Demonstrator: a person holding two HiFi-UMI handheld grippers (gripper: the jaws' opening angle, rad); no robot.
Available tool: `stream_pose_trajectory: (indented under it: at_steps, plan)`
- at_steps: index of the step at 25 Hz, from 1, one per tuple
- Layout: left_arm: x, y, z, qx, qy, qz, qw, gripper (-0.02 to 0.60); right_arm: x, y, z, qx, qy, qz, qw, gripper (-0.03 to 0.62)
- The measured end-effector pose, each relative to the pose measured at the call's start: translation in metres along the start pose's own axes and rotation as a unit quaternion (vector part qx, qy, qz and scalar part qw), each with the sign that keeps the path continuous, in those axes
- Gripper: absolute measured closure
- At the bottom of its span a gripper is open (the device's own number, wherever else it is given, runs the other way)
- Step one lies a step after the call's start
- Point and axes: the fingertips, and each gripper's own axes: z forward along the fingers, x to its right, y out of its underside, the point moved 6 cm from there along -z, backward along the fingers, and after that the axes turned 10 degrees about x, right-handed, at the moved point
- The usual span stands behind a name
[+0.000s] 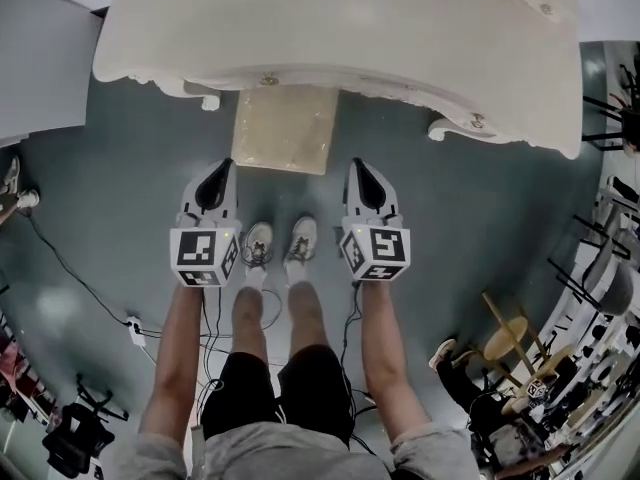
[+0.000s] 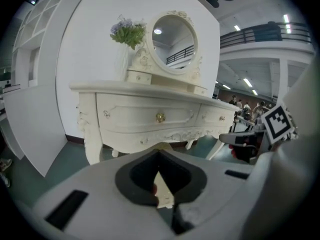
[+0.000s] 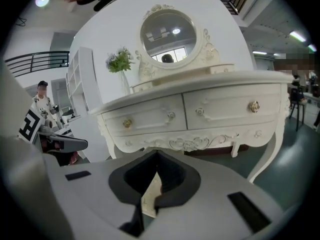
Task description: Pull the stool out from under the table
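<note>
Head view first, looking steeply down. The cream dressing table (image 1: 400, 28) fills the top of the picture, its far side cut off by the frame. The stool (image 1: 285, 128) is tucked under it. Only the front part of its square beige seat pokes out past the table's front edge, and the legs are hidden. The left gripper (image 1: 220, 168) and right gripper (image 1: 358, 166) hang side by side near the seat's two front corners, not touching it. Each nose tapers to a point, with the jaws together and nothing in them. The person's shoes (image 1: 280, 243) stand between the two grippers. At the far right edge other wooden stools (image 1: 505, 340) lie warped and hard to count.

Over to the left gripper view. The table's carved front shows a gold knob (image 2: 160, 117), with an oval mirror (image 2: 172, 36) and a bunch of flowers (image 2: 127, 31) on top. The jaws are closed, tip to tip, and empty. A sliver of the beige seat shows through the dark opening behind them, and the gripper's grey body blocks the rest. The right gripper sits at the right edge, partly cut off.

Now the right gripper view. It shows the same drawer fronts, mirror and flowers, seen more from the right. These jaws are also closed on nothing. A thin strip of seat shows in the gap, and the stool's legs can't be made out. The left gripper peeks in at the left.
</note>
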Motion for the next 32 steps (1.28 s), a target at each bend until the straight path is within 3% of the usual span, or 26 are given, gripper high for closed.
stream_pose_trajectory:
  at_steps: [5,16,21,23,24,29,32]
  plan:
    - [-0.014,0.059,0.030,-0.023,-0.021,-0.007,0.9995,0.579,0.021,0.055,0.029,-0.017,-0.009,0.008,1.000,0.585]
    - [-0.030,0.142,0.076,-0.054,-0.008,-0.004,0.9985,0.578,0.027,0.131,0.080,-0.037,-0.033,0.009,0.999,0.585]
    - [-0.045,0.156,0.091,-0.066,0.004,-0.060,0.9960,0.567,0.033,0.147,0.099,-0.057,-0.042,0.062,0.996,0.579]
    - [-0.054,0.158,0.097,-0.061,-0.002,-0.078,0.9951,0.517,0.035,0.152,0.105,-0.061,-0.052,0.087,0.993,0.448]
    - [-0.058,0.160,0.100,-0.058,-0.009,-0.084,0.9947,0.477,0.036,0.154,0.108,-0.063,-0.056,0.096,0.992,0.412]
    - [-0.079,0.178,0.114,-0.057,-0.028,-0.121,0.9906,0.330,0.043,0.173,0.122,-0.072,-0.040,0.113,0.990,0.266]
    - [-0.085,0.189,0.120,-0.072,-0.022,-0.144,0.9867,0.302,0.051,0.182,0.131,-0.076,-0.033,0.143,0.986,0.226]
